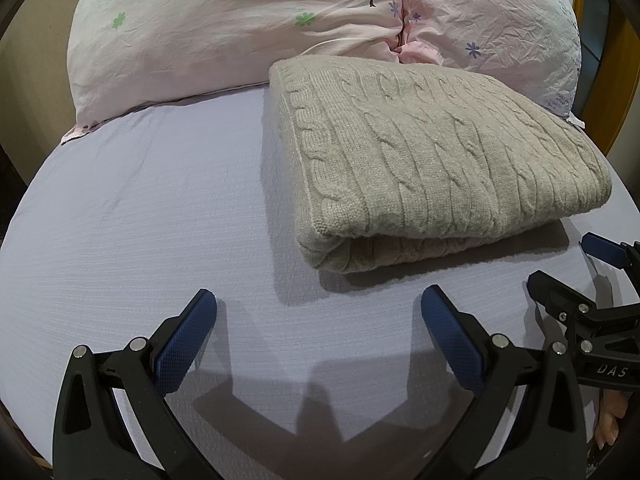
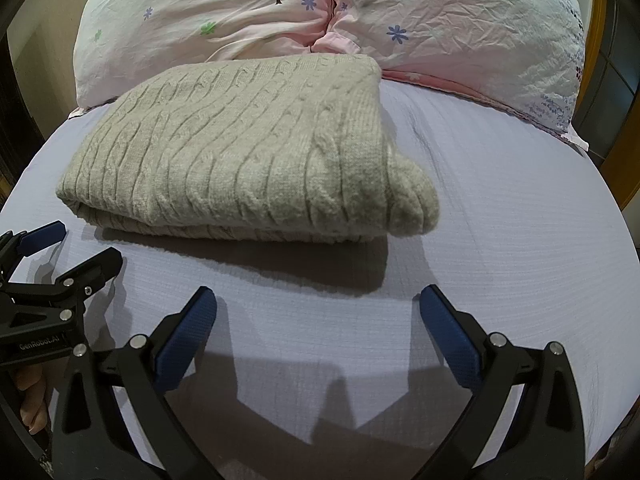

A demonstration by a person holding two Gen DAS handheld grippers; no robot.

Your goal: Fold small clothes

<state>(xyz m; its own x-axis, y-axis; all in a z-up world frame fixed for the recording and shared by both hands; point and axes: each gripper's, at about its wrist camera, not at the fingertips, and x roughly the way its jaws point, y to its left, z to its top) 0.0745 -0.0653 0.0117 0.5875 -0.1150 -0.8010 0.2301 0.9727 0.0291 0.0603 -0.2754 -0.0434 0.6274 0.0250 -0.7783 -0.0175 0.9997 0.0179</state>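
A beige cable-knit sweater lies folded in a thick rectangle on the lilac bed sheet; it also shows in the right wrist view. My left gripper is open and empty, just in front of the sweater's near left corner. My right gripper is open and empty, in front of the sweater's near right corner. The right gripper shows at the right edge of the left wrist view, open. The left gripper shows at the left edge of the right wrist view, open.
Two pink flowered pillows lie behind the sweater at the head of the bed. A wooden bed frame shows at the far right. Bare sheet lies on either side of the sweater.
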